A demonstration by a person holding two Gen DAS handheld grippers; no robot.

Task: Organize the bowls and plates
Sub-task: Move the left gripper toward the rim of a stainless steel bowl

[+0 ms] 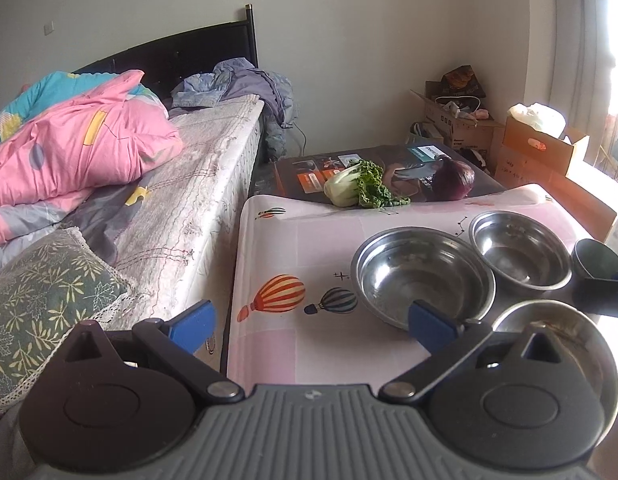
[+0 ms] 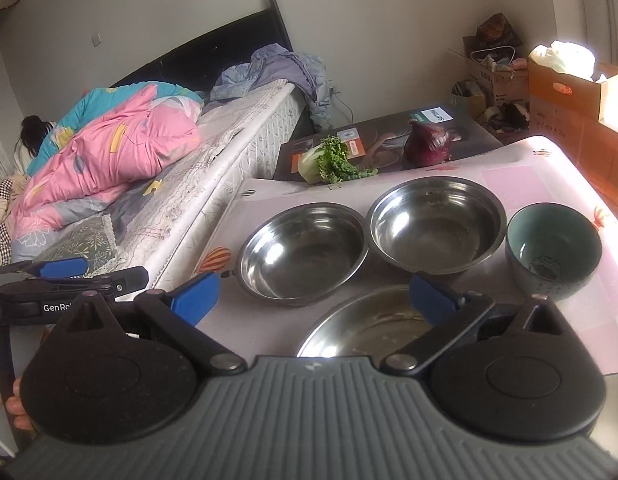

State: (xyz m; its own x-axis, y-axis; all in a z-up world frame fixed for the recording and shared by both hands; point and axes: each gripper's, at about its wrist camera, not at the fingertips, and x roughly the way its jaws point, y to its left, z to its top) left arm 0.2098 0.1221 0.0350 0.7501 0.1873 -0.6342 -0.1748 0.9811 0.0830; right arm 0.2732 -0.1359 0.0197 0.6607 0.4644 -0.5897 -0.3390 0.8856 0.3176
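Left wrist view shows your left tool (image 1: 311, 322) spread wide and gripping nothing, hanging over the near left edge of the counter (image 1: 293, 240) with its pale pink balloon-print cloth. Its right fingertip sits in front of the near rim of the wide round stainless steel bowl (image 1: 423, 276); contact cannot be told. Just beside that one, farther right, stands a second round stainless steel bowl (image 1: 521, 248), and a shallow stainless steel dish (image 1: 557, 332) lies nearest you, partly hidden behind the tool body. From the right wrist view, your right tool (image 2: 313, 298) is likewise spread apart and empty, poised above the near side of the counter, its right fingertip over the shallow dish (image 2: 369, 320). The two steel bowls (image 2: 303, 254) (image 2: 437, 224) stand side by side behind it, with a small dark ceramic bowl with a teal inside (image 2: 553, 246) to their right. Behind them, a green leafy cabbage (image 2: 329, 160) and a purple onion (image 2: 427, 144) rest on a flat printed box (image 2: 389, 136), beside the bed (image 2: 229, 168).
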